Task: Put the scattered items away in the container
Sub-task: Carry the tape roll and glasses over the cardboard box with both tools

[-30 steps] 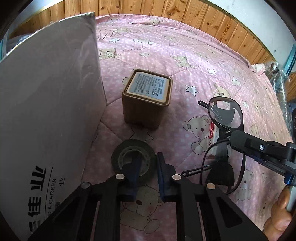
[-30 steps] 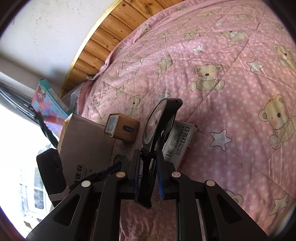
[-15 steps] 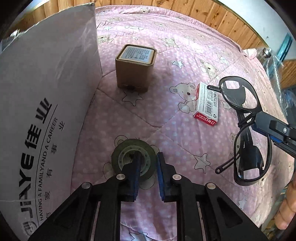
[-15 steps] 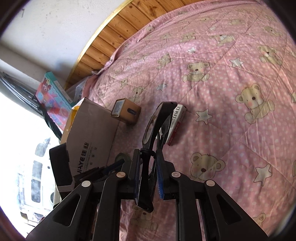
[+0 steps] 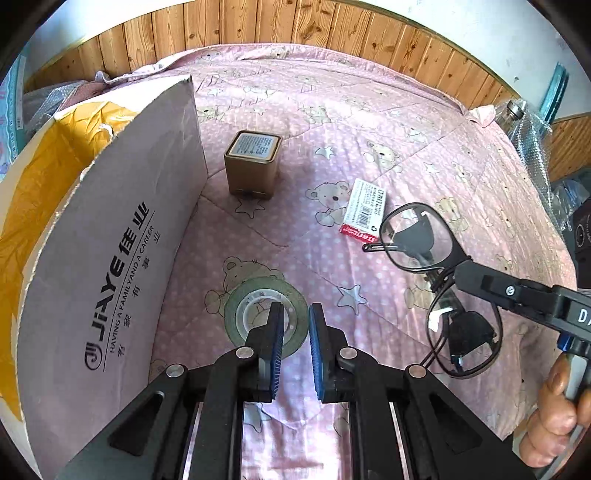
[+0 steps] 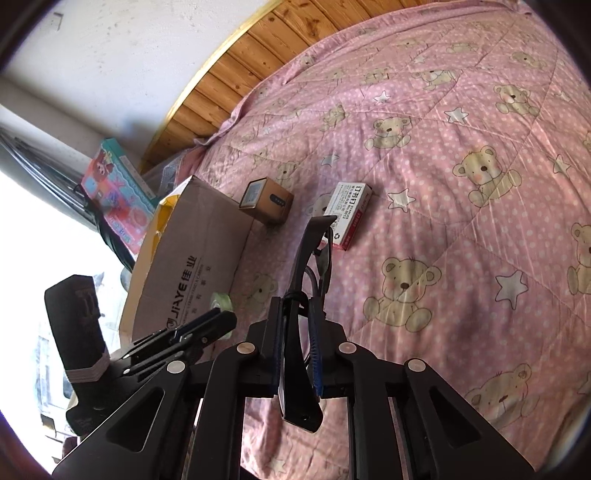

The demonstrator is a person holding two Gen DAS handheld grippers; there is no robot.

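My left gripper (image 5: pixel 296 332) is shut on the wall of a dark green tape roll (image 5: pixel 255 291) and holds it above the pink bear quilt (image 5: pixel 332 110). The open cardboard box (image 5: pixel 110 266) with a yellow lining stands just to its left. My right gripper (image 6: pixel 297 321) is shut on black-framed glasses (image 6: pixel 308 251) at the bridge. In the left wrist view these glasses (image 5: pixel 415 236) hang at the right, off the bed. A gold tin (image 5: pixel 253 166) and a red-and-white staples box (image 5: pixel 364 210) lie on the quilt beyond.
Wooden wall panels (image 5: pixel 295 26) run behind the bed. A bubble-wrapped bottle (image 5: pixel 517 114) sits at the far right edge. A colourful toy box (image 6: pixel 118 192) leans behind the cardboard box (image 6: pixel 195 258). A hand (image 5: pixel 561 417) grips the right tool.
Both grippers have risen away from the quilt. The tape roll came up with the left one, the glasses with the right. The box's open top now shows.
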